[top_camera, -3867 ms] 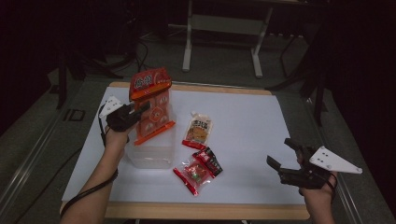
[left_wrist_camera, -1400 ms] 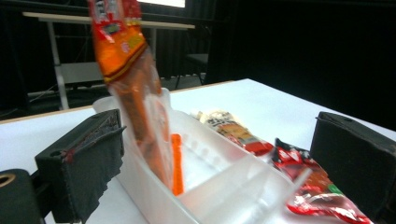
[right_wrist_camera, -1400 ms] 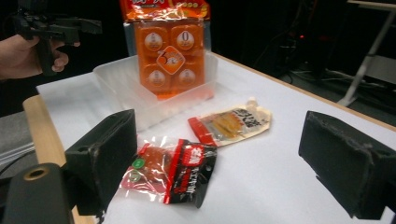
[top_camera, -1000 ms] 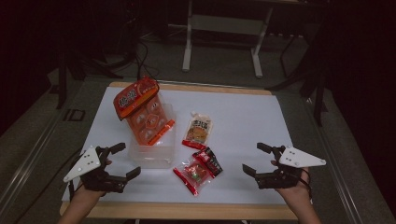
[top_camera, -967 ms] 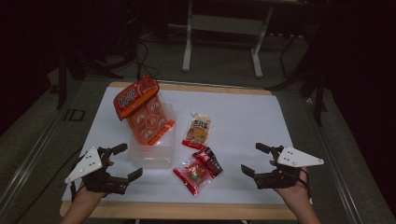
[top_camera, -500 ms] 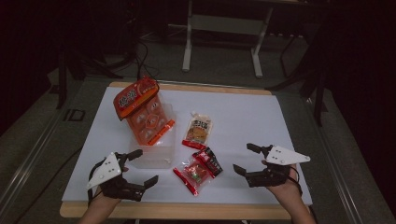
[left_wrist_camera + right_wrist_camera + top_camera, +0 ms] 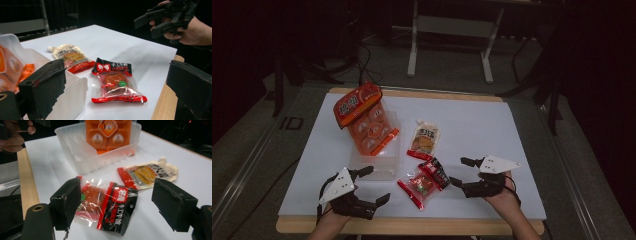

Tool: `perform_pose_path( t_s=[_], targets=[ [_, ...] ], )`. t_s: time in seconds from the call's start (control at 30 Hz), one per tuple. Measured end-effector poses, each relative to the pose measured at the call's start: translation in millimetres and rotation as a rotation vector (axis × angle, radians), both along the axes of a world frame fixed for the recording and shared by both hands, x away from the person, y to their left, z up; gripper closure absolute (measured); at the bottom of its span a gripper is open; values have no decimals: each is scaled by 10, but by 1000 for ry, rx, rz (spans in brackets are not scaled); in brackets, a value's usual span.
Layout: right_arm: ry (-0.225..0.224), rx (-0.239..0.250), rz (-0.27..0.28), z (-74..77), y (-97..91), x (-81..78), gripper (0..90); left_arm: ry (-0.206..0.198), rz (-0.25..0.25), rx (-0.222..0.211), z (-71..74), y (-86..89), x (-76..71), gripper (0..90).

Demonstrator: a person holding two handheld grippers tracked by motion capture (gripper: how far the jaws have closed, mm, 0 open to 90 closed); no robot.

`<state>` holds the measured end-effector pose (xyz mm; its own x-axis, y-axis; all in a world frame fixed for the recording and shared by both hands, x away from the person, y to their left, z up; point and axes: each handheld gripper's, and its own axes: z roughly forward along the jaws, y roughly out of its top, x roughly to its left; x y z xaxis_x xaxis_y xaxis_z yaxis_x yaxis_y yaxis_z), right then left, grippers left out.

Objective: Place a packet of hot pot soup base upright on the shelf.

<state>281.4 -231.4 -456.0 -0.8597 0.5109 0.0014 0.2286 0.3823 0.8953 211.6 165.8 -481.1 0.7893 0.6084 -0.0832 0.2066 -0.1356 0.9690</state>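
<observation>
While both jaws spread empty | clear tub (image 7: pixel 377 162) holds upright orange packet (image 7: pixel 362 117) | red-black packet (image 7: pixel 424 181) outside

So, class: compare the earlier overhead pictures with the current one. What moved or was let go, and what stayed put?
The left gripper let go of the orange packet, left it in the clear tub and drew back to the near edge. Both open grippers, including the right gripper, then closed in on the red snack packet. The packets stayed put.
</observation>
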Motion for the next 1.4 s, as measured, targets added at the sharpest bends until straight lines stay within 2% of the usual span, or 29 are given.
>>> perform_pose_path(
  t_s=[0.17,0.27,0.4,0.5,0.67,0.7,0.9,1.0,1.1,1.27,1.33,1.4],
  targets=[
    [27,-25,-1,-113,58,60,235,-2,-13,0,-49,-48,-11,29],
    [62,-41,-2,-228,101,120,257,-1,-27,5,-62,-76,-11,29],
    [73,-61,0,-304,134,150,261,4,-33,5,-78,-93,-12,30],
    [110,-82,-8,-413,168,207,261,4,-39,9,-94,-103,-11,30],
    [122,-98,-7,-484,194,239,261,6,-44,11,-102,-107,-13,29],
    [134,-117,-9,-539,219,264,261,8,-45,11,-110,-113,-12,29],
    [173,-150,-17,-677,251,318,267,9,-50,23,-120,-126,-16,30],
    [186,-153,-19,-709,254,329,267,15,-53,21,-127,-129,-18,29],
    [210,-158,-22,-742,271,354,325,18,-55,23,-143,-135,-15,29],
    [218,-169,-25,-769,298,377,326,15,-54,24,-144,-135,-15,29],
    [238,-194,-25,-816,358,393,336,16,-50,23,-149,-124,-14,29],
    [233,-211,-27,-814,376,381,359,17,-49,21,-148,-118,-13,30]
  ],
)
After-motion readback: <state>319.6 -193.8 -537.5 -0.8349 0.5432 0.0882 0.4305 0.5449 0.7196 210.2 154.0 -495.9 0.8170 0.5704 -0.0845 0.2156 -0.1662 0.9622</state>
